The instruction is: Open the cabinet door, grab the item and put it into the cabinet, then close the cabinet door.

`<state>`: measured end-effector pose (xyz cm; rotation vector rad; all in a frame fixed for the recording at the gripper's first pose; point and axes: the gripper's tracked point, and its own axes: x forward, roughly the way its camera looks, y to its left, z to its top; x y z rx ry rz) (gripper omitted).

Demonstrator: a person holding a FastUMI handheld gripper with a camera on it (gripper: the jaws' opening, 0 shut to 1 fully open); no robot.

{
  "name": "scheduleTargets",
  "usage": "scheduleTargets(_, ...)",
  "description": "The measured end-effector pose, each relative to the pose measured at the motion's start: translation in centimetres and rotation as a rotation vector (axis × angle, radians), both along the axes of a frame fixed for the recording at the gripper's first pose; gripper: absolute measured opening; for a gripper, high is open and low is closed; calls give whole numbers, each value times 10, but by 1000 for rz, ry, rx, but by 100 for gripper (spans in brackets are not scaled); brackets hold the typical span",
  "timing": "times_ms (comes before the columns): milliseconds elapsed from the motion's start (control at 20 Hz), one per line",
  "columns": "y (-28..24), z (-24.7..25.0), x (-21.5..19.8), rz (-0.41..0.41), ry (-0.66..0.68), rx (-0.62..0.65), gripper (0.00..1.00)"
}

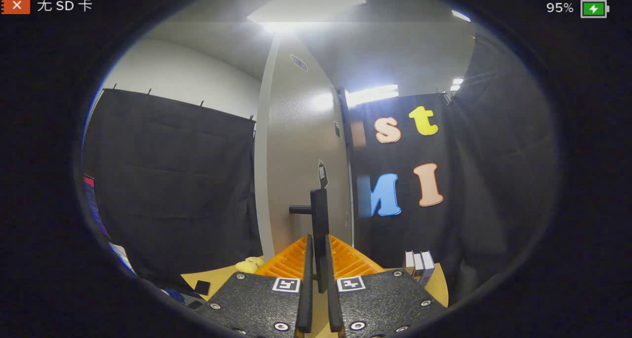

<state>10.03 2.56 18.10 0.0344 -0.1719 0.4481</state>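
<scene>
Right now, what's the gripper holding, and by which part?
The gripper is shut on the cabinet door's black handle, both fingers pinching the lower part of its vertical bar.

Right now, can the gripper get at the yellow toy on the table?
Probably not yet: the gripper is closed on the cabinet door handle, and the yellow toy lies off to the side beside the door.

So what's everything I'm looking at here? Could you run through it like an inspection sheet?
Surface: wooden tabletop, partly covered.
Job's things: cabinet door swung open, seen nearly edge-on; its dark handle sits between the fingers; yellow soft item on the table beside the door.
Clutter: small boxes beyond the fingers; dark flat pieces.
Grippers: gripper closed on the handle.
Cables: nothing seen.
Surroundings: black cloth wall, ceiling lights.
</scene>
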Motion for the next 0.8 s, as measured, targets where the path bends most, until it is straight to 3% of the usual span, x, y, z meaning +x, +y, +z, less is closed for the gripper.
scheduleTargets(50, 2, -1, 0, 0, -3, 8, 17)
scheduleTargets(250, -28, -5, -10, -124, -61, -86, 55)
scheduleTargets(350, -16, 4, -35, -124, -140, -87, 62)
scheduleTargets(550, 25, 18, -96, 8, -217, 0, 63)
scheduleTargets(700, 74, -9, -116, 150, -143, 19, 68)
scheduleTargets(800, 104, -32, -113, 204, -93, -6, 71)
